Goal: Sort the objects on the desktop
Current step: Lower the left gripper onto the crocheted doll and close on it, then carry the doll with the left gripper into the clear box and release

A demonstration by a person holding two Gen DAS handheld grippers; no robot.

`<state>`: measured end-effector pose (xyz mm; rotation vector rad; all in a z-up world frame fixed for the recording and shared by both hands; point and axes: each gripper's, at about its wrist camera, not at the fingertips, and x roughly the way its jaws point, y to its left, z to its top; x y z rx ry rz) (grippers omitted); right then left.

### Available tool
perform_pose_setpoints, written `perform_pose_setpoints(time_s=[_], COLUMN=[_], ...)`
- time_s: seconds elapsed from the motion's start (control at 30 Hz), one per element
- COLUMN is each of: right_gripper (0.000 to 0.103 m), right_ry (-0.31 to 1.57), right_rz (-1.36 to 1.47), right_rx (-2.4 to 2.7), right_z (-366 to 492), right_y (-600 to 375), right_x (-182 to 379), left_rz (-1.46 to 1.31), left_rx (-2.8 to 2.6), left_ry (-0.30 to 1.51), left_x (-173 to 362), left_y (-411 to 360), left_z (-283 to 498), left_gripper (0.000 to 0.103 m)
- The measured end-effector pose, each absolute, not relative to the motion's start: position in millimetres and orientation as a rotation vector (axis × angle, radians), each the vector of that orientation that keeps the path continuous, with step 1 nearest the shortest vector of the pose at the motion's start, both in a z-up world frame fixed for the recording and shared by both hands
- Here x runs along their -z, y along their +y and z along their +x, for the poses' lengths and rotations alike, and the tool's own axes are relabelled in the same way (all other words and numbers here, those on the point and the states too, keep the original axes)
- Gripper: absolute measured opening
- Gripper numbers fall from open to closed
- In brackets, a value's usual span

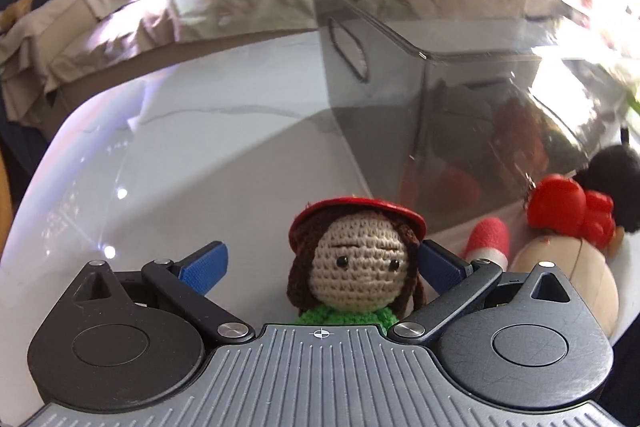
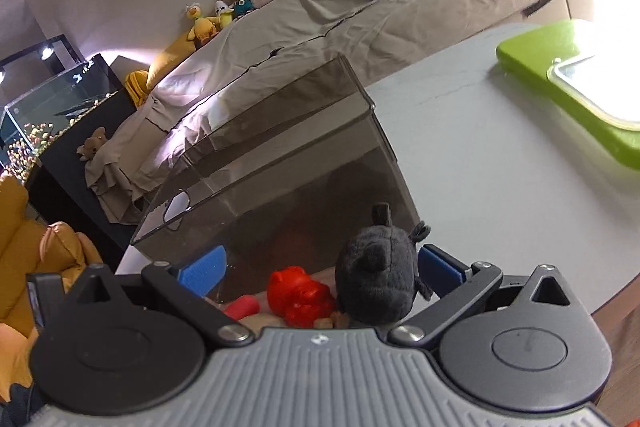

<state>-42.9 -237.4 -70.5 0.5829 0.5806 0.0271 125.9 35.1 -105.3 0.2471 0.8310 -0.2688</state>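
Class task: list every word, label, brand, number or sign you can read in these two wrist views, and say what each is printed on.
No readable text in either view.
Left gripper body: only a small round crosshair mark, no letters.
Right gripper body: the same mark, blurred.
Smoky clear box: no label visible.

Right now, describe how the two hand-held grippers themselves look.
They look alike. The left hand-held gripper and right hand-held gripper each have blue ridged finger pads, black linkage arms with silver pivot pins, two round black housings, and a grey ribbed body bearing a small crosshair mark.
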Motion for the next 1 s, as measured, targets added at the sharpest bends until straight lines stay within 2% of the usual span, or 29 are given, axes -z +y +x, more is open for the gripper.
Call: perform_pose_setpoints(time_s=[0.27, 0.3, 0.33, 0.4, 0.6, 0.7, 0.83, 1.0], right_gripper=[0.103, 0.103, 0.103, 0.103, 0.103, 0.103, 0.103, 0.103], right_ry=[0.601, 0.602, 0.603, 0.604, 0.663, 0.750, 0.801, 0.747], right_rz=[0.483, 0.472, 0.461, 0.438, 0.508, 0.625, 0.802, 0.701], right_rx=[0.010, 0.013, 0.016, 0.022, 0.005, -0.123, -0.301, -0.210], right_z=[-48.2, -49.1, -50.0, -51.9, -47.7, -37.2, -26.6, -27.7], right_y=[-223.1, -220.8, -218.4, -213.7, -221.1, -232.2, -246.7, -244.4], right_x=[88.3, 89.6, 90.9, 93.6, 100.0, 97.6, 92.9, 91.5], left_rz=[0.331, 0.323, 0.303, 0.222, 0.089, -0.002, -0.062, -0.070], left_rx=[0.297, 0.293, 0.292, 0.298, 0.288, 0.308, 0.366, 0.447], left_ry=[0.951, 0.966, 0.985, 1.028, 1.112, 1.134, 1.097, 0.985], left_x=[126.5, 128.8, 130.6, 131.0, 122.4, 97.2, 37.6, -53.9], left_y=[17.6, 19.3, 22.6, 33.0, 58.2, 75.8, 83.8, 55.0], left_z=[135.8, 138.6, 141.8, 148.8, 158.0, 156.3, 144.2, 158.2], left_gripper=[0.101, 0.097, 0.080, 0.069, 0.062, 0.062, 0.062, 0.062])
